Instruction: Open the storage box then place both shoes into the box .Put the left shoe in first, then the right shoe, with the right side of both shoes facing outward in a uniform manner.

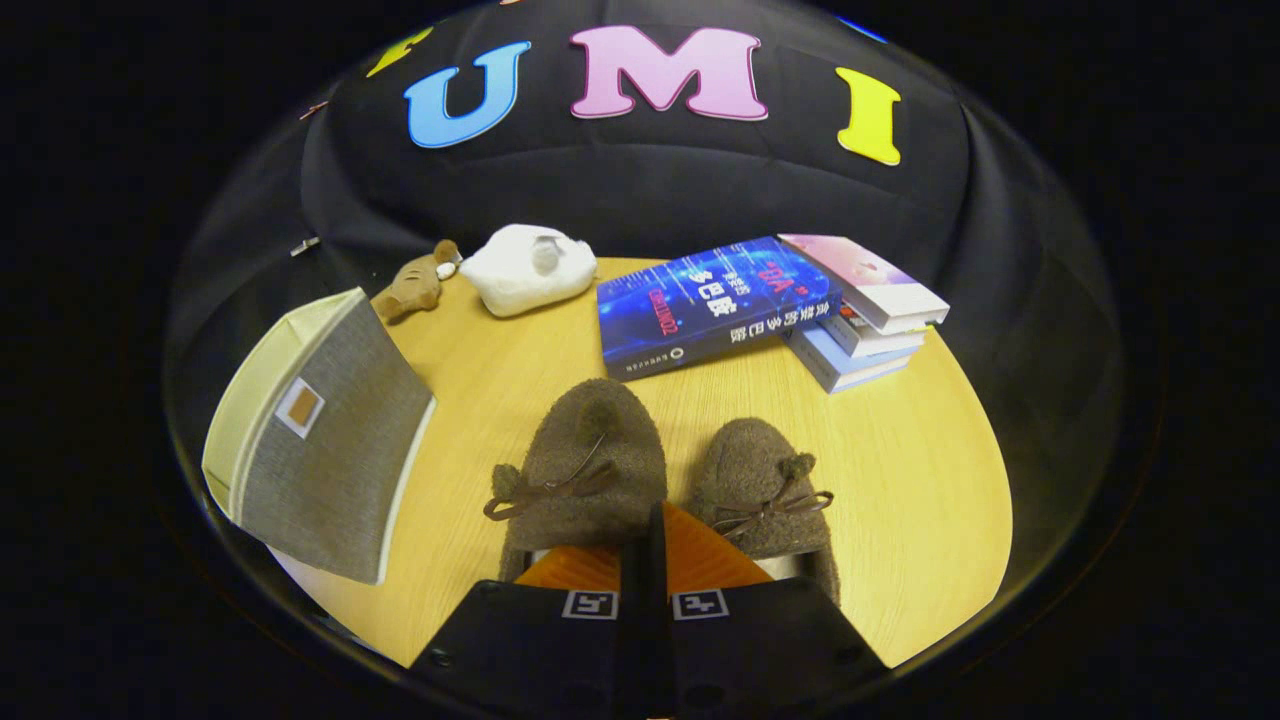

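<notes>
Fingers (647, 545) sit pressed together, gripping nothing, at lower centre. We see both shoes (590, 465) just ahead, storage box (325, 435) at left.

Gripper view rides on gripper (645, 540), looks forward and steeply down along closed fingers onto round light wooden table (900, 480); close above pair of brown fuzzy slippers (590, 460), booth wall beyond.

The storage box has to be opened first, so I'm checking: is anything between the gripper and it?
Nothing visible is. The storage box stands on bare table, off to one side of the shut gripper, beside the shoes.
</notes>
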`<state>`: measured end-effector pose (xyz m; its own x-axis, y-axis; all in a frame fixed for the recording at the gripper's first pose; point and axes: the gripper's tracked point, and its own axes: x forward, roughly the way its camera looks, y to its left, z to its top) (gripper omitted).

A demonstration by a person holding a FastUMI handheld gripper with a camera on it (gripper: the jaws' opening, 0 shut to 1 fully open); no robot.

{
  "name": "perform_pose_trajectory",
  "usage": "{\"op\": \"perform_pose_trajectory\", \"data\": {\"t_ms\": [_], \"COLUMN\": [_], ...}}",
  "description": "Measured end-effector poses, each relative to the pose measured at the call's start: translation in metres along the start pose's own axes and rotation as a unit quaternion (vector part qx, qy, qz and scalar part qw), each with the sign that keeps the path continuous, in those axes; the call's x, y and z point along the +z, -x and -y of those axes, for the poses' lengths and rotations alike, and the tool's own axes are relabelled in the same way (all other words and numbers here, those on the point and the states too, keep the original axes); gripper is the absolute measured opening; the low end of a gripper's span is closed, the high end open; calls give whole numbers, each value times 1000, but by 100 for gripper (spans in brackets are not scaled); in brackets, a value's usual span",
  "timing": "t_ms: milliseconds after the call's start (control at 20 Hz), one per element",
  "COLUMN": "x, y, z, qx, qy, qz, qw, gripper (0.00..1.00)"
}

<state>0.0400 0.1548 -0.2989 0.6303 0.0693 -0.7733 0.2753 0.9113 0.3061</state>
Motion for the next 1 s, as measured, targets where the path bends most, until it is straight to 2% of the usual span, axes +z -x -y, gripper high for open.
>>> {"op": "perform_pose_trajectory", "data": {"t_ms": [300, 600, 850, 1000], "x": [63, 127, 160, 159], "y": [58, 95, 106, 97], "z": [-44, -126, -208, -257], "qx": [21, 64, 100, 114], "qy": [5, 13, 16, 5], "qz": [39, 66, 70, 56], "qw": [999, 996, 992, 992], "gripper": [5, 5, 5, 5]}}
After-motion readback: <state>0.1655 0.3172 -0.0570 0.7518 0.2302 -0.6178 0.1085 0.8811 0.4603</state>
